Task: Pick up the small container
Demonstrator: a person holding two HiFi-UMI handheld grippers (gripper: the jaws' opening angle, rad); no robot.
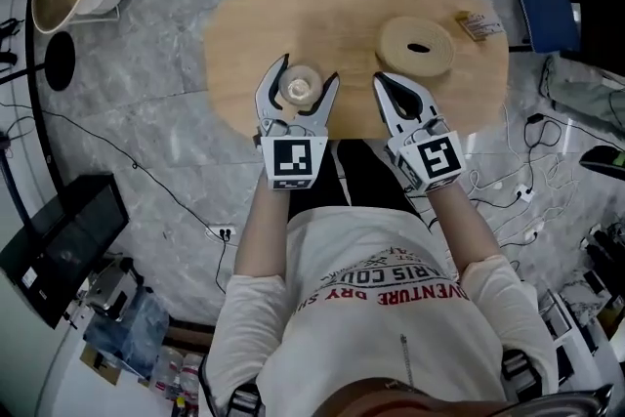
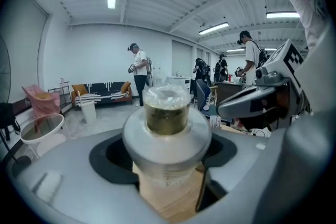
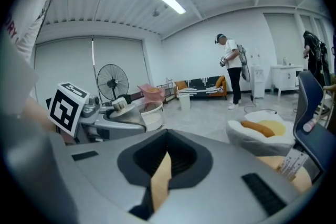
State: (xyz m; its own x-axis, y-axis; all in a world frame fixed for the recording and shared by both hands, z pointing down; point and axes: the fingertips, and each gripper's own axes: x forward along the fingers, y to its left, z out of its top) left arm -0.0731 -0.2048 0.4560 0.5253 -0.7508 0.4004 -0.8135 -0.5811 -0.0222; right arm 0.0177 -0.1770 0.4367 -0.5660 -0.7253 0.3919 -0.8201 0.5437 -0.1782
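The left gripper [image 1: 309, 70] clamps the container [image 1: 299, 88] by its sides, jaws fairly wide around it. The container is clear with a film-like top and seems to hang above the near left of the table [image 1: 244, 24]. Just to the right, the right gripper [image 1: 383, 79] is closed on nothing. A wooden disc [image 1: 417, 45] lies farther right.

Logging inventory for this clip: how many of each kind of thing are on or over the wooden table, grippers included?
Grippers: 2, left gripper and right gripper
Small container: 1
Round wooden disc: 1
Small packet: 1
Total: 5
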